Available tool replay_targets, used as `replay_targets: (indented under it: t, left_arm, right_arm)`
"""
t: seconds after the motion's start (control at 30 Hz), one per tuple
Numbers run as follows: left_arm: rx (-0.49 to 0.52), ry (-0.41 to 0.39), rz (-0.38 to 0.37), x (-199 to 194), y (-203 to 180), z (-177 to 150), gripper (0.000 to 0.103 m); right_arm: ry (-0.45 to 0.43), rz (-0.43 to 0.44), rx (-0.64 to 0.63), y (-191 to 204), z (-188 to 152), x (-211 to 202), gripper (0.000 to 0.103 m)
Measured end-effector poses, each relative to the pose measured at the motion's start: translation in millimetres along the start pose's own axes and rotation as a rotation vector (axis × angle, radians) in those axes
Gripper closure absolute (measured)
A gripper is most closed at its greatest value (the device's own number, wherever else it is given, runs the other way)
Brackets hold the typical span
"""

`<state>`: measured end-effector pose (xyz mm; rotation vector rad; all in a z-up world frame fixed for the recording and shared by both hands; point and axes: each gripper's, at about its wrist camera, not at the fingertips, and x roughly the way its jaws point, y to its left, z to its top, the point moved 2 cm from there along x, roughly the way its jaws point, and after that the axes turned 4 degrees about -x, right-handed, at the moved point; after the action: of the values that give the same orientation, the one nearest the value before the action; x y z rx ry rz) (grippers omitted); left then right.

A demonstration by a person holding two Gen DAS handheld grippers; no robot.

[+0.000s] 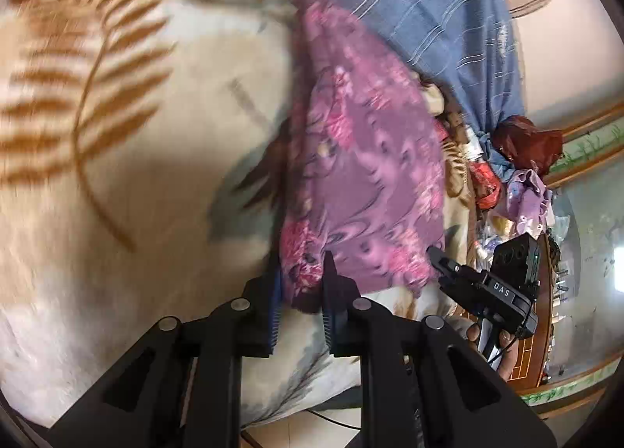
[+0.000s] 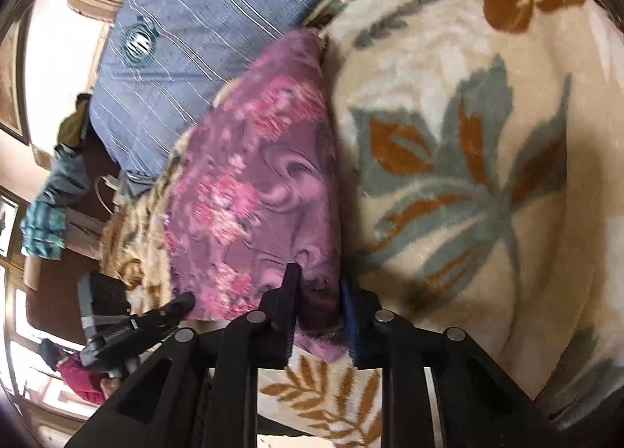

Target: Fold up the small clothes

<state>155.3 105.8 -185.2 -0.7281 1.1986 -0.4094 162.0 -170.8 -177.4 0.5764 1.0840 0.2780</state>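
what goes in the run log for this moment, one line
stage: fold underway | left gripper: shut on purple floral garment near corner | right gripper: shut on other near corner | surface: leaf-print blanket

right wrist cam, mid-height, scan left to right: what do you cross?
Teal checked cloth → blue striped pillow → purple floral garment → cream leaf-print blanket.

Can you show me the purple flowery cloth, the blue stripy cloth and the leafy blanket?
purple flowery cloth (image 1: 362, 159), left wrist view, its middle.
blue stripy cloth (image 2: 218, 19), right wrist view, its striped middle.
leafy blanket (image 2: 468, 175), right wrist view, grey-and-brown leaf print.
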Motion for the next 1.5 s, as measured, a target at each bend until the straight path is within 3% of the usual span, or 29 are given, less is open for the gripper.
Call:
replay_targets:
  t: [0.1, 0.17, 0.23, 0.5, 0.67, 0.7, 0.77, 0.8, 0.87, 0.93, 1.07, 1.17, 1.2, 1.27, 1.33, 1.47, 1.5]
  left_arm:
    - [0.002, -0.03, -0.036, -10.1, 4.0, -3.9, 0.086]
    - [0.032, -0.063, -0.037, -19.7, -1.0, -6.2, 0.076]
    - [0.061, -0.102, -0.026, -26.8, -8.4, -5.8, 0.053]
    - [0.041, -0.079, -0.027, -6.5, -16.2, -1.8, 0.053]
    - [0.088, -0.095, 0.014, 0.1, -20.1, -6.6, 0.053]
    - [0.103, -0.092, 0.026, 1.0, -24.3, -7.6, 0.055]
    - [0.146, -0.087, 0.044, 4.5, -35.2, -11.2, 0.067]
    - [0.159, -0.083, 0.054, 8.0, -39.5, -13.5, 0.078]
    - [0.185, -0.067, 0.113, 20.1, -42.6, -18.2, 0.087]
    - [0.207, -0.075, 0.119, 19.2, -44.0, -20.5, 0.097]
    - [0.217, -0.144, 0.066, -7.6, -50.2, -23.4, 0.098]
    - [0.234, -0.094, 0.17, 15.4, -40.2, -26.0, 0.098]
    - [0.217, -0.087, 0.168, 19.8, -35.8, -25.8, 0.1]
    - [0.181, -0.097, 0.121, 13.9, -33.3, -23.6, 0.099]
    - [0.171, -0.107, 0.111, 9.7, -32.0, -23.6, 0.089]
    - [0.21, -0.146, 0.167, 4.0, -34.9, -29.7, 0.07]
    - [0.226, -0.153, 0.182, 3.6, -37.4, -32.7, 0.061]
  right_arm:
    - [0.0, -0.023, -0.019, 3.6, -0.9, 0.5, 0.075]
    - [-0.011, -0.044, -0.038, 6.6, -0.4, -4.6, 0.072]
    - [-0.008, -0.062, -0.034, 5.8, -4.5, -2.0, 0.069]
    - [-0.093, 0.018, -0.013, 8.3, -18.2, -25.2, 0.058]
    - [-0.063, -0.025, -0.052, 15.6, -18.1, -7.9, 0.052]
    - [-0.055, -0.038, -0.049, 14.4, -19.1, -3.4, 0.052]
    - [-0.069, -0.026, -0.055, 17.1, -17.6, -4.9, 0.07]
    - [-0.07, -0.017, -0.065, 19.2, -17.3, -6.3, 0.077]
    - [-0.064, -0.035, -0.089, 22.5, -17.9, -5.3, 0.078]
    - [-0.055, -0.04, -0.09, 21.8, -18.2, -2.3, 0.086]
    - [-0.084, -0.043, -0.1, 29.4, -20.0, -23.5, 0.09]
    - [-0.04, -0.102, -0.089, 19.2, -29.6, -8.9, 0.099]
    - [-0.016, -0.147, -0.085, 14.2, -31.9, 0.3, 0.099]
    - [-0.025, -0.135, -0.082, 14.6, -29.9, -1.1, 0.098]
    - [-0.046, -0.113, -0.09, 16.2, -28.7, -7.0, 0.093]
    - [-0.052, -0.111, -0.07, 12.3, -28.1, -10.9, 0.084]
    - [-0.059, -0.125, -0.079, 14.4, -28.6, -13.2, 0.076]
